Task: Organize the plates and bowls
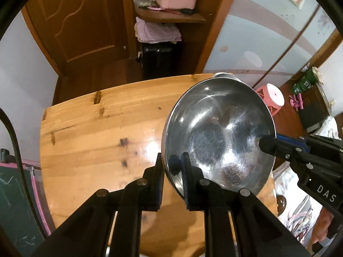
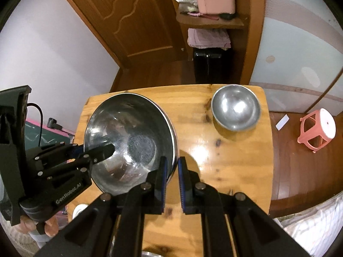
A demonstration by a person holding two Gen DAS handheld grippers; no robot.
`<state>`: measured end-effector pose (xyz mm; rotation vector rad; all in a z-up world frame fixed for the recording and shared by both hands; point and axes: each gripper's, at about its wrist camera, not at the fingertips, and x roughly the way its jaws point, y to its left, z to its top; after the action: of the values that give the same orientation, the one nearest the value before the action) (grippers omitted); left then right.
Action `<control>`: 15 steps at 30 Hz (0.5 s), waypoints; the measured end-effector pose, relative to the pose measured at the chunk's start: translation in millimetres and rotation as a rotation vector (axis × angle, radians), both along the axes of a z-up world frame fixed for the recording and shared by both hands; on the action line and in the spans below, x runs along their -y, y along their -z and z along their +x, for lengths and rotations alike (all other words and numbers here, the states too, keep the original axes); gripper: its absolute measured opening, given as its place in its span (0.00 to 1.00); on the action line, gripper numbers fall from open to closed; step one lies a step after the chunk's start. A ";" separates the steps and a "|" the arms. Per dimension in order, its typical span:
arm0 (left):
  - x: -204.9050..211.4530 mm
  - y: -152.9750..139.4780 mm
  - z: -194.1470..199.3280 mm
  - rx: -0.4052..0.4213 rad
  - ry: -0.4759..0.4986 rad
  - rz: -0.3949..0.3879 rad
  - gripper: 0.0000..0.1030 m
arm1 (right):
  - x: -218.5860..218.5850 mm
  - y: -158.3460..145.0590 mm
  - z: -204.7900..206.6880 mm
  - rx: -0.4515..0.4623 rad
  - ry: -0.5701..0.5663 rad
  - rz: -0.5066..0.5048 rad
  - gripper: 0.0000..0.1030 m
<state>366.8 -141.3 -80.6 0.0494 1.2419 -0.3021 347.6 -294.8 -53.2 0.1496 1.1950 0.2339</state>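
A large steel bowl (image 1: 218, 137) is held above the wooden table (image 1: 96, 132) by both grippers. My left gripper (image 1: 172, 171) is shut on its left rim, one finger inside and one outside. My right gripper (image 2: 172, 167) is shut on the opposite rim of the same bowl (image 2: 128, 141). Each gripper shows in the other's view: the right gripper (image 1: 263, 143) and the left gripper (image 2: 107, 150). A smaller steel bowl (image 2: 235, 107) stands upright at the table's far right corner; only its edge (image 1: 223, 75) peeks out behind the large bowl in the left wrist view.
A pink plastic stool (image 2: 317, 128) stands on the floor to the right of the table. A green board (image 1: 19, 203) leans at the table's left. A wooden door (image 2: 133, 21) and a shelf with a black case (image 2: 212, 64) lie beyond the far edge.
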 end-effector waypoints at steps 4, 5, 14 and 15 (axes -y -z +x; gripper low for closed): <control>6.5 -31.1 -40.1 0.027 0.025 0.009 0.13 | 4.4 -27.3 -38.6 0.031 0.008 -0.006 0.09; 7.7 -39.6 -51.6 0.033 0.030 0.010 0.13 | 4.7 -32.7 -47.0 0.037 0.009 -0.007 0.09; 12.4 -75.3 -145.1 0.069 0.078 0.022 0.14 | 4.7 -64.5 -138.7 0.084 0.029 -0.007 0.09; 11.9 -74.0 -153.3 0.065 0.084 0.017 0.14 | 4.6 -62.7 -149.5 0.082 0.030 -0.008 0.09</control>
<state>213.5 -153.2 -6.6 0.1254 1.1799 -0.3597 198.1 -299.4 9.5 0.1497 1.1113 0.2072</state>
